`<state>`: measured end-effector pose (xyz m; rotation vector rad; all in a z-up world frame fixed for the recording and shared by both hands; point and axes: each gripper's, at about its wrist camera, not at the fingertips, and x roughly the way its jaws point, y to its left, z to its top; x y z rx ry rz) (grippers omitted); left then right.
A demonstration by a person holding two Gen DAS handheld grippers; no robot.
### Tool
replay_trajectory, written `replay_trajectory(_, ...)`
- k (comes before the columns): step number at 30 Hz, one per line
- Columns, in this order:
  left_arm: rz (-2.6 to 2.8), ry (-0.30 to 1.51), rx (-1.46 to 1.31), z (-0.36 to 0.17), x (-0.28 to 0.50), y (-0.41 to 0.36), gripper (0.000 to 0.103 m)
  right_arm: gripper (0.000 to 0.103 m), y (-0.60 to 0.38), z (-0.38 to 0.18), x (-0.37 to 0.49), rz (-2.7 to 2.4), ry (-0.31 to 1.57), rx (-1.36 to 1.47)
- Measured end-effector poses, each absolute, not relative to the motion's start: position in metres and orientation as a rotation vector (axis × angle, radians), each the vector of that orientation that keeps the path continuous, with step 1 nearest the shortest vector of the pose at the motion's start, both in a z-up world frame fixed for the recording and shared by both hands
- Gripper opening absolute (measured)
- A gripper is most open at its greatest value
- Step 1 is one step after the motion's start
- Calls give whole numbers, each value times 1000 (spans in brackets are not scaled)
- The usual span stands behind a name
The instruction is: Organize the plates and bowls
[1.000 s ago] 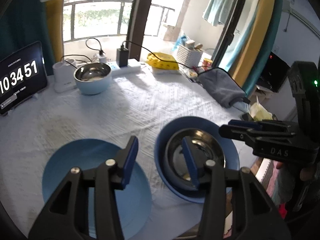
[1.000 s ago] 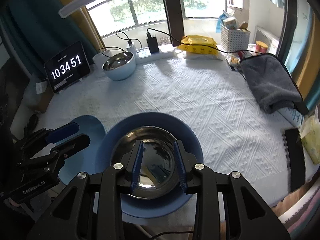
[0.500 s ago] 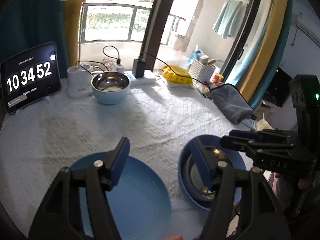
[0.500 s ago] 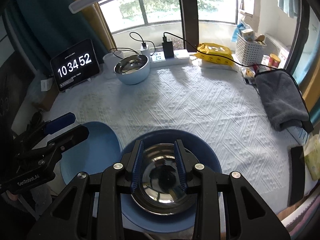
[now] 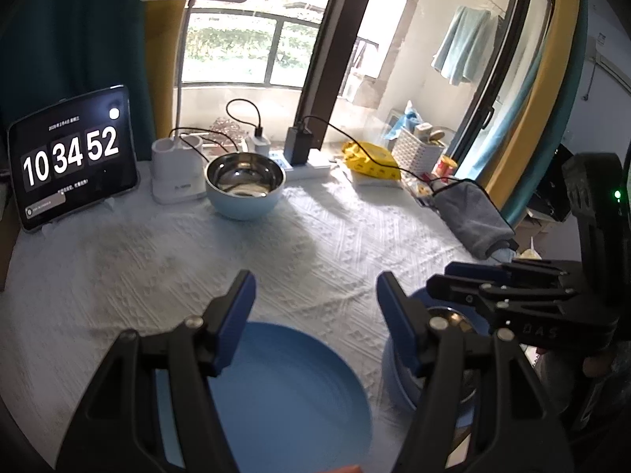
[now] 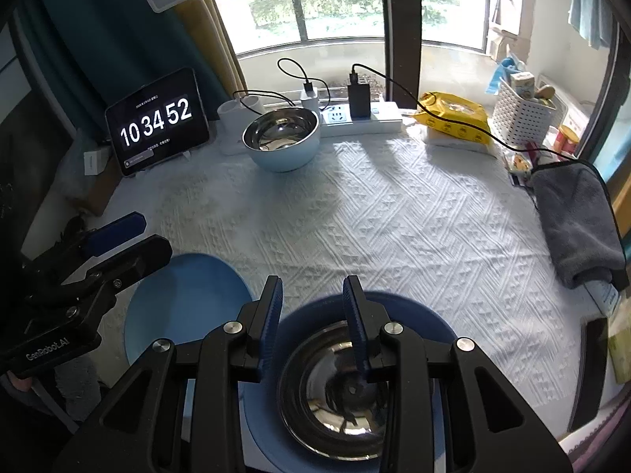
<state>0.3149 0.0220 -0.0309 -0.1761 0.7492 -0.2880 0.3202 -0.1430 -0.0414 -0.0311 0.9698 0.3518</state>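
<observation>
at the left, the left gripper (image 5: 315,299) hangs over the light blue plate (image 5: 292,398) on the white tablecloth (image 6: 374,213), jaws apart after widening a moment ago, nothing between them. further right, the right gripper (image 6: 311,303) stands partly open and empty above the steel bowl (image 6: 335,394) sitting in the dark blue plate (image 6: 434,323). a second, light blue bowl (image 6: 282,138) sits far back by the tablet clock (image 6: 155,120).

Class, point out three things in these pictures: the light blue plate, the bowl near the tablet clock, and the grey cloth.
light blue plate (image 5: 292,394), left wrist view, bare centre.
bowl (image 6: 280,130), right wrist view, shiny inside.
grey cloth (image 6: 575,216), right wrist view, folded top.
</observation>
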Motion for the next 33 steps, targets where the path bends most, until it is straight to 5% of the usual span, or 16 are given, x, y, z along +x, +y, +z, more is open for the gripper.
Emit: replay_trajectory(33, -251, 722, -63, -21, 392, 41, 65, 34, -90, -45, 399, 350, 953, -63)
